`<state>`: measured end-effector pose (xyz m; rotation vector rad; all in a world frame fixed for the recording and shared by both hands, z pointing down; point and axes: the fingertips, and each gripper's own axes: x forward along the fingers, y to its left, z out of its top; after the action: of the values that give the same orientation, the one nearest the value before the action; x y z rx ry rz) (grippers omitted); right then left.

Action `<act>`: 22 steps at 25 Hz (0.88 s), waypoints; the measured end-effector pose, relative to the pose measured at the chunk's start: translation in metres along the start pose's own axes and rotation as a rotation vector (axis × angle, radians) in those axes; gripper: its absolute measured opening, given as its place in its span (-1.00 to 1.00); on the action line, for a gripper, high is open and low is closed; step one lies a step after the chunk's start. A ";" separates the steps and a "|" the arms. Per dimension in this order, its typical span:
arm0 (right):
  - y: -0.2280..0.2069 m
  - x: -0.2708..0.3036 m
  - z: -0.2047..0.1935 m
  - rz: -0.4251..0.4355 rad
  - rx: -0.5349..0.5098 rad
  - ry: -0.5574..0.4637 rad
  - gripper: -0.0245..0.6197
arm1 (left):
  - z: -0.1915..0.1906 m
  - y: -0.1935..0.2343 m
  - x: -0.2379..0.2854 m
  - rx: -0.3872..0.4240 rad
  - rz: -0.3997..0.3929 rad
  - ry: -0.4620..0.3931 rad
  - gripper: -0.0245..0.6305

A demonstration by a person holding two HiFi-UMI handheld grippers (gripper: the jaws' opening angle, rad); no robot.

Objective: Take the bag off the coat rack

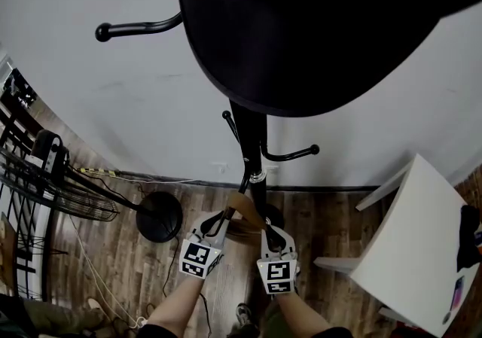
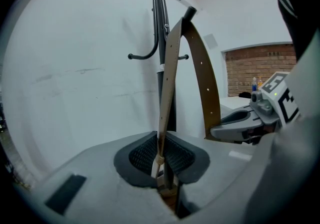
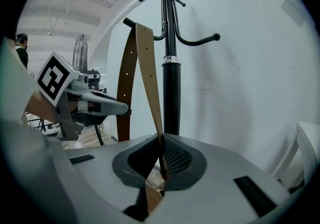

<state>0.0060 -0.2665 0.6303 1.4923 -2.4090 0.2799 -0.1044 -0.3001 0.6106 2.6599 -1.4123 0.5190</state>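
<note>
The bag hung from the coat rack (image 1: 251,141) by its brown leather strap (image 3: 147,68), which was looped over one upper hook (image 3: 129,22) on the side of the rack toward us. The two runs of the strap dropped from that hook in front of the rack's black pole. The bag's body lay below the jaws and could not be made out in any view.

We had the left gripper (image 2: 161,155) clamped on one run of the strap, its ribbed pads pressing the flat faces. The right gripper (image 3: 161,154) was clamped likewise on the other run. Both grips sat close together beside the pole, well below the hook.

We judged the step in hand to be unhooking. To do it well, we would raise both grippers together and level so that the loop went slack, then carry it up over the hook's tip and away from the pole. Uneven pulling could drag the strap along the hook or tip the rack. The lower hooks (image 3: 216,36) stood near the path, and the strap should pass clear of them.
</note>
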 end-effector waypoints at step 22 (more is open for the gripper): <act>-0.011 -0.017 0.012 0.006 0.066 0.012 -0.89 | 0.002 -0.003 -0.018 -0.074 0.005 0.029 -0.88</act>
<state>0.0211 -0.2608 0.6137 1.5070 -2.4173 0.3719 -0.1110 -0.2848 0.6030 2.5813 -1.4021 0.4942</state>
